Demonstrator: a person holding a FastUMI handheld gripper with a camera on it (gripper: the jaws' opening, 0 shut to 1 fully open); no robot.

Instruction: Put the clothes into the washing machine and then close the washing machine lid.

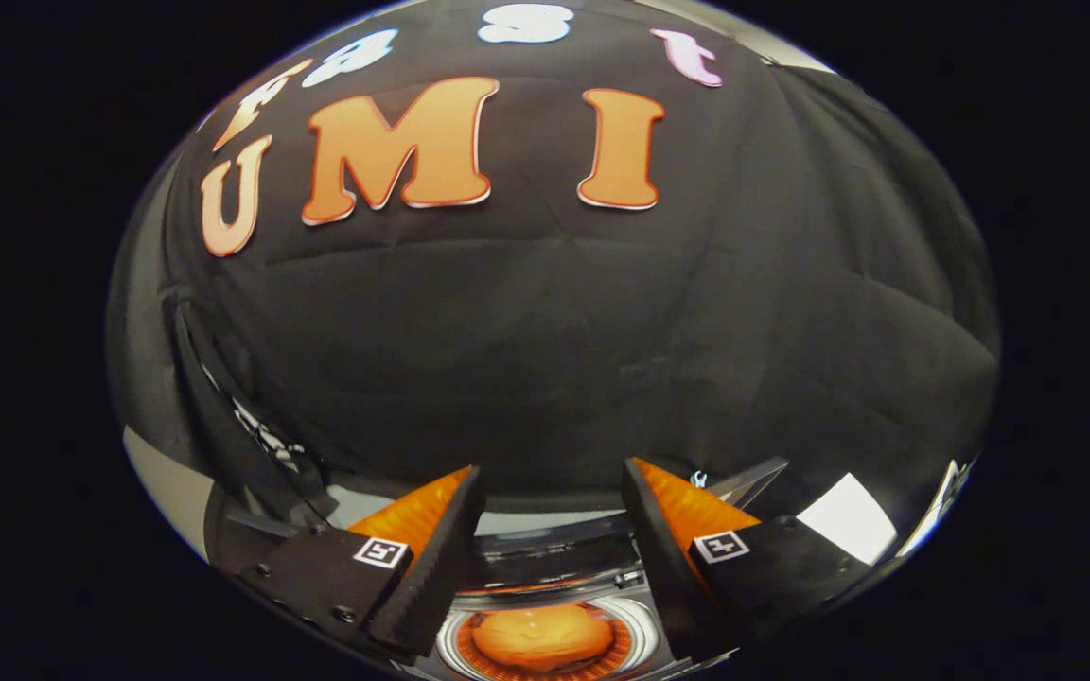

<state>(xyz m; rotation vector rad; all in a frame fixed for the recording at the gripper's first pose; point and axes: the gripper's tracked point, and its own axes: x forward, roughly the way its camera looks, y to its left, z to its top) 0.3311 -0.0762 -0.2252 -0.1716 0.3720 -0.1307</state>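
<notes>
My gripper [553, 468] is open, and there is nothing between its fingers. It hangs above a small washing machine [554, 567] and looks out over it at the booth's black cloth wall. Low between the fingers I see the machine's round drum opening with a silvery rim [628, 615]. An orange bundle of cloth [540, 637] lies inside the drum. A dark glossy band of the machine's top runs across just beyond the opening. I cannot tell how the lid stands.
The black cloth wall [545, 331] stands close behind the machine. A pale strip of table [545, 521] shows between the fingertips. A white patch [846, 517] lies to the right, and a pale surface [162, 482] to the left.
</notes>
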